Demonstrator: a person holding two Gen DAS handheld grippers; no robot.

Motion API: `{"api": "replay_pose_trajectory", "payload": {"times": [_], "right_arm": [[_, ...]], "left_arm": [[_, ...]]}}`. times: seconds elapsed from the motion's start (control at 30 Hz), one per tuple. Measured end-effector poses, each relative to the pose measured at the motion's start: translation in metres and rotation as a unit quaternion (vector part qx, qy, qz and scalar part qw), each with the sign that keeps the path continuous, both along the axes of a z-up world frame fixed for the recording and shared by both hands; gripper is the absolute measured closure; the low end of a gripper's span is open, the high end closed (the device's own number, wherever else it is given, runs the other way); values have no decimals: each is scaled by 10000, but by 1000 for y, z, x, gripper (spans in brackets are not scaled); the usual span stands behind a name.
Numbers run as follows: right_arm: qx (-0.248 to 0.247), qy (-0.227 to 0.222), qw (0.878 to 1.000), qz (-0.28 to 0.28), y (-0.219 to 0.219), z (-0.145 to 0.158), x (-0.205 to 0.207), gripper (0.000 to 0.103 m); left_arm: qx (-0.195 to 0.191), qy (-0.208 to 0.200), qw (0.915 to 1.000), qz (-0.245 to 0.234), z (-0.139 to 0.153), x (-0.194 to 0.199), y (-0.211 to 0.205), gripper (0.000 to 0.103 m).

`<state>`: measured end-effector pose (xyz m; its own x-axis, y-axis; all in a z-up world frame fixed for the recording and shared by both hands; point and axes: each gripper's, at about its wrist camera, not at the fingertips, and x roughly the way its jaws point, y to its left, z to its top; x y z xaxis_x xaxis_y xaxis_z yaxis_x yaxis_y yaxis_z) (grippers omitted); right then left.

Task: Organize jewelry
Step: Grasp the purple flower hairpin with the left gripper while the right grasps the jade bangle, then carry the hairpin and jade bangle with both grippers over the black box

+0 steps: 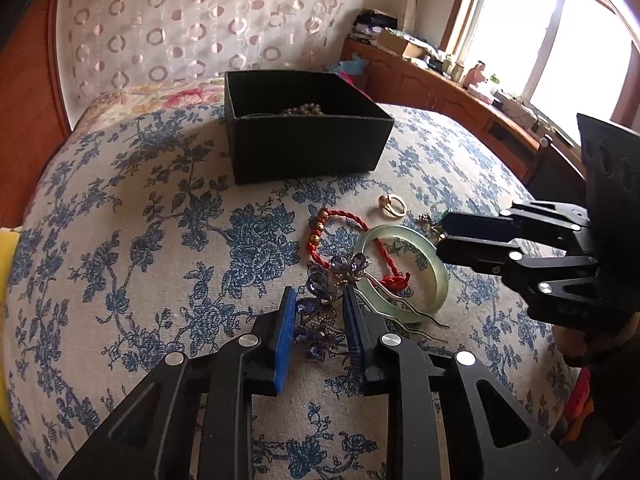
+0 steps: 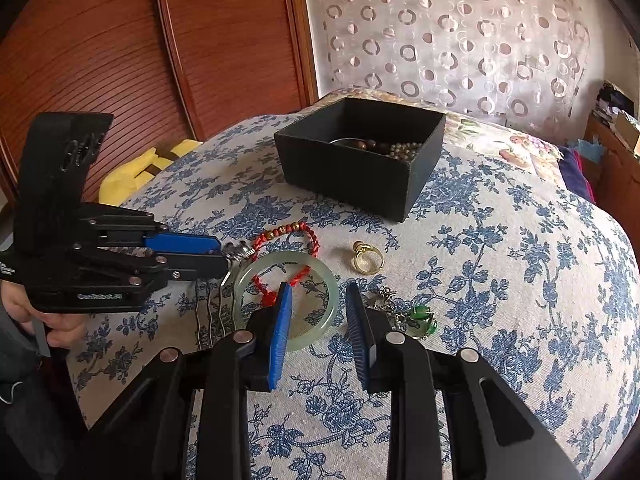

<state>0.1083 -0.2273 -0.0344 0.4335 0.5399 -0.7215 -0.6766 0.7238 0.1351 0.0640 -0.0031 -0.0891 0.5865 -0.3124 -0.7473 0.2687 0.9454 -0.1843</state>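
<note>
- Purple-stoned hairpin point(image 1: 320, 300) lies on the blue-flowered bedspread point(image 1: 160, 240); its flower head sits between the blue pads of the left gripper point(image 1: 318, 312), its wavy prongs trailing across the jade-green bangle point(image 1: 400, 272).
- Left wrist view alone shows those purple crystals. Whether the pads press on them, cannot tell.
- Right wrist view shows only the hairpin's prongs, beside the left gripper's tips; it alone shows a green-stone trinket point(image 2: 420, 320) clearly.
- Right gripper point(image 2: 318, 316) hovers over the bangle's near rim, jaws apart, nothing between them.
- Red braided cord bracelet point(image 2: 292, 240) with gold beads crosses the bangle; a gold ring point(image 2: 368, 260) lies just beside them.
- Black box point(image 2: 360, 168), open-topped, stands farther back on the bed. Right view shows dark wooden beads and small pale beads inside; left view shows only the bead tops.
</note>
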Motion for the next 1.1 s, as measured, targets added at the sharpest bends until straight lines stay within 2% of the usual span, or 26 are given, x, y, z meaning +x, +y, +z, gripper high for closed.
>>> {"api": "replay_pose_trajectory", "payload": {"times": [0.47, 0.57, 0.97, 1.0, 1.1], "right_arm": [[-370, 34, 9991, 182, 20, -8, 14, 74], [-505, 0, 9986, 169, 23, -11, 15, 84], [-645, 63, 9977, 180, 35, -16, 22, 87], [-621, 60, 9979, 164, 35, -15, 22, 92], [-458, 24, 9988, 154, 32, -12, 20, 95]], "left_arm": [[64, -496, 9979, 423, 25, -19, 26, 82], [63, -585, 9970, 493, 30, -22, 30, 82], [57, -781, 9945, 696, 43, -24, 41, 82], [49, -788, 9944, 708, 43, -24, 41, 82], [44, -817, 9940, 730, 45, -25, 43, 82]]}}
